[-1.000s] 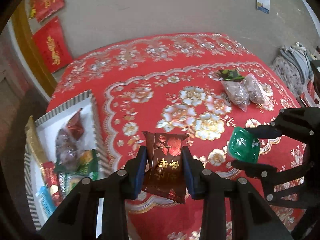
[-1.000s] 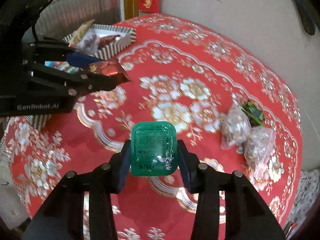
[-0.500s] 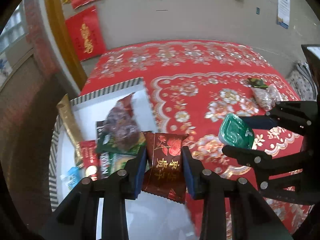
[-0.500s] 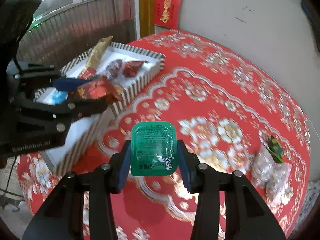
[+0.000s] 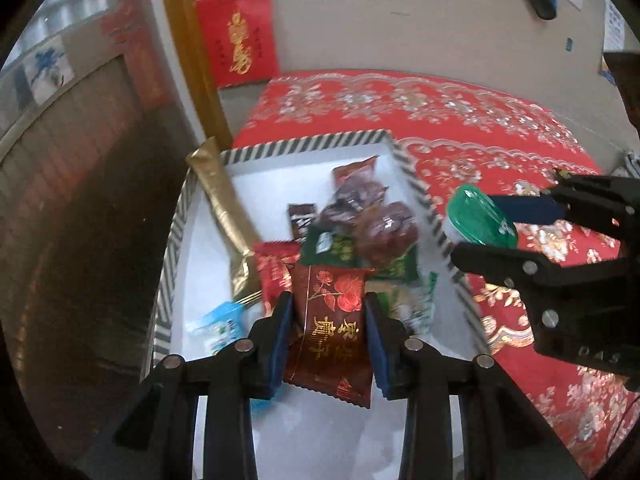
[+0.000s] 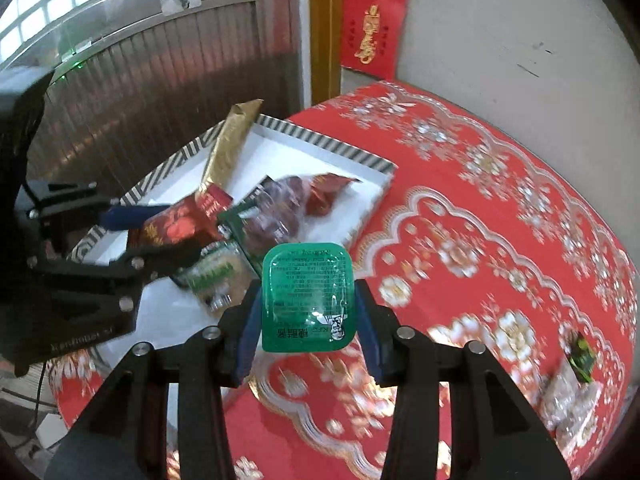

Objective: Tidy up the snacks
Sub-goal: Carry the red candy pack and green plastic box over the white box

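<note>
My left gripper (image 5: 327, 320) is shut on a dark red snack packet (image 5: 332, 328) with gold lettering and holds it over the white tray (image 5: 304, 148) with a striped rim. The packet also shows in the right wrist view (image 6: 168, 232). My right gripper (image 6: 307, 308) is shut on a green sauce cup (image 6: 308, 300) and holds it above the tray's right rim (image 6: 372, 208); the cup also shows in the left wrist view (image 5: 478, 220). Several snacks lie in the tray: a gold stick pack (image 5: 228, 204), dark date bags (image 5: 372, 220), green packets (image 5: 332, 246).
The tray sits on a table with a red flowered cloth (image 6: 500, 240), near its left edge. Clear bags of nuts (image 6: 568, 400) and a small dark green packet (image 6: 580, 354) lie at the far right. A wall and a wooden door frame (image 5: 188, 60) stand behind.
Both grippers have swung left with their snacks, from over the red cloth to over the tray. The left gripper now hangs above the tray's contents, the right one near its right rim.
</note>
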`<state>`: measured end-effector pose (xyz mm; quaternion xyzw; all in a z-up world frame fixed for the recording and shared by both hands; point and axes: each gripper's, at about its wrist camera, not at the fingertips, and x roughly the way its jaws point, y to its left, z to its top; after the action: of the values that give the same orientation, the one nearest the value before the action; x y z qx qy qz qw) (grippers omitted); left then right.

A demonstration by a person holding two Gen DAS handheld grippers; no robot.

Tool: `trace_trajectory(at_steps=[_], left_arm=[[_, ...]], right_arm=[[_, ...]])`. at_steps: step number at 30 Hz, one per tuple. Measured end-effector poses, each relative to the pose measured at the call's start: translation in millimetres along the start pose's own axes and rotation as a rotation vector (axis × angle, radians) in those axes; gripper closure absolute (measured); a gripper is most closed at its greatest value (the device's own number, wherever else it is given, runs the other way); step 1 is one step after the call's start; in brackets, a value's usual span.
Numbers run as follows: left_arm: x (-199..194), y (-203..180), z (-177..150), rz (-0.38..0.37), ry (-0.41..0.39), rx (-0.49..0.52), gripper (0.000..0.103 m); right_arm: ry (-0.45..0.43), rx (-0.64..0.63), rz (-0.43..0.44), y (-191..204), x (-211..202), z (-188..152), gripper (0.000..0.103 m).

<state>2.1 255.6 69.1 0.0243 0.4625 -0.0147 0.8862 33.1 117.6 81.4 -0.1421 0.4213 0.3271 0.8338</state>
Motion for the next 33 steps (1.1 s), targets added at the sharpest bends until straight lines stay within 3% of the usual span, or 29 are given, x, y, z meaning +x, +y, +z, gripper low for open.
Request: trace_trajectory(at_steps=[15,30,33], left_arm=[[5,30,-20,0.022,0.008,-0.034,0.068],[11,33,-22,0.043,0.008,-0.050,0.067],[11,33,-22,0.046,0.002,-0.055,0.065]], right_arm=[[0.003,-0.026,0.036,39,47,44,0.061],[0.014,-0.110,-0.002,64,59,45,0.060],[0.019,-0.096,0.028,63,60,46,0.057]])
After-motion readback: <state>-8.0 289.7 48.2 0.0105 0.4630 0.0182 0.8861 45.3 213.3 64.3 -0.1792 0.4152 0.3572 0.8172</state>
